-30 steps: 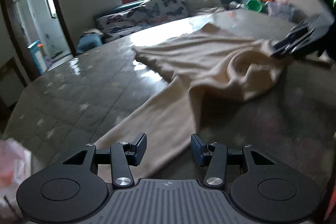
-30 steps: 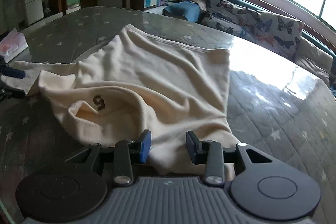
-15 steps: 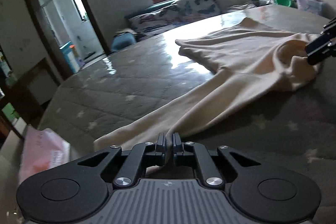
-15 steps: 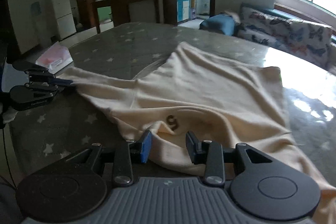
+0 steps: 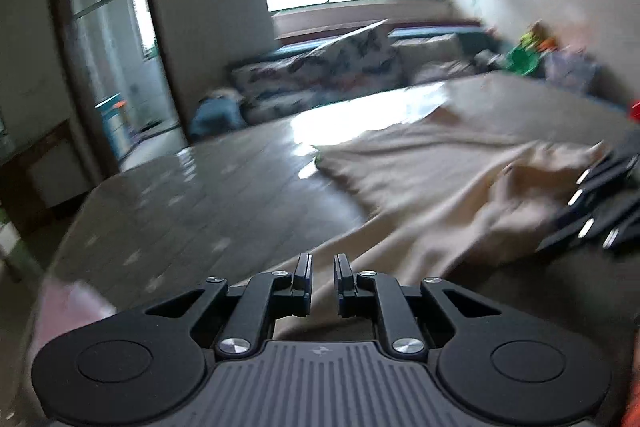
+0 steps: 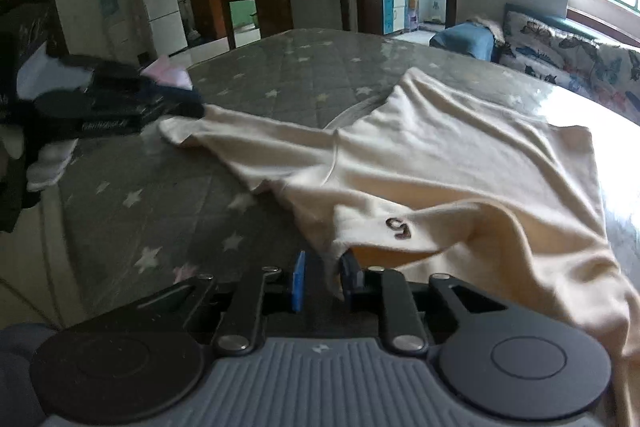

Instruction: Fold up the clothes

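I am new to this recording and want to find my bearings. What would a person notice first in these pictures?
First, the cream garment spread across the grey star-patterned table, with a small dark mark near its front edge. The right gripper is closing with that edge between its jaws, while the left gripper is at the long sleeve end, its jaws opening.
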Action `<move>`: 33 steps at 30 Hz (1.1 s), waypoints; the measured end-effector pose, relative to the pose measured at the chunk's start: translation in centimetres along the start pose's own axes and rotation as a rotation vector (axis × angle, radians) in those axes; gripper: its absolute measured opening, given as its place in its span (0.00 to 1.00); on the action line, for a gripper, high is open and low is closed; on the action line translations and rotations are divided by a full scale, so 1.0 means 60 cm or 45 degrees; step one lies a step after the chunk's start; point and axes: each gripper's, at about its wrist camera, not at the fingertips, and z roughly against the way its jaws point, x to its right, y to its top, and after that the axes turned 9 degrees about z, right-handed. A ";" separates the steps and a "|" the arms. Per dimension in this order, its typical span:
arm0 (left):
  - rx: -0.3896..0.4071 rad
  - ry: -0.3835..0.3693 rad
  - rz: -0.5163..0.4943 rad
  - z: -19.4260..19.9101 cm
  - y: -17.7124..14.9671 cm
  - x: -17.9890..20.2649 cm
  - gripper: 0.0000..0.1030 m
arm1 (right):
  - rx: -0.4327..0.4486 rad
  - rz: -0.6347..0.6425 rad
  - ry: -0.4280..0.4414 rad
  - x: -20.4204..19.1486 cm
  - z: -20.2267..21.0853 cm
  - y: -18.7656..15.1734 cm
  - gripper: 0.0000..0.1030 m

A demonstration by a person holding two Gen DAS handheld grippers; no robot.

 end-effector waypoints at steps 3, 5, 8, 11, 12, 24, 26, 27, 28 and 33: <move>0.015 -0.123 -0.021 -0.012 0.017 0.042 0.13 | 0.001 -0.025 -0.003 0.004 0.019 -0.009 0.18; 0.010 -0.199 -0.048 -0.025 0.024 0.072 0.13 | 0.018 -0.052 -0.029 0.013 0.035 -0.011 0.18; 0.003 -0.293 -0.094 -0.043 0.030 0.114 0.21 | 0.037 -0.099 -0.097 0.035 0.054 -0.012 0.18; -0.015 -0.345 -0.144 -0.061 0.030 0.150 0.21 | 0.040 -0.139 -0.176 0.059 0.058 -0.010 0.18; -0.029 -0.363 -0.154 -0.067 0.027 0.158 0.21 | 0.042 -0.149 -0.193 0.065 0.056 -0.009 0.18; -0.116 -0.393 -0.197 -0.099 0.002 0.183 0.23 | -0.042 -0.179 -0.296 0.099 -0.022 -0.002 0.22; -0.117 -0.394 -0.192 -0.098 0.001 0.182 0.23 | -0.054 -0.170 -0.309 0.097 -0.025 -0.007 0.20; -0.114 -0.395 -0.191 -0.098 0.001 0.182 0.24 | -0.055 -0.167 -0.315 0.096 -0.024 -0.009 0.12; -0.113 -0.396 -0.190 -0.098 0.002 0.182 0.24 | -0.052 -0.164 -0.325 0.094 -0.020 -0.010 0.08; -0.114 -0.401 -0.189 -0.100 0.002 0.182 0.24 | -0.008 -0.158 -0.360 0.086 0.017 -0.019 0.02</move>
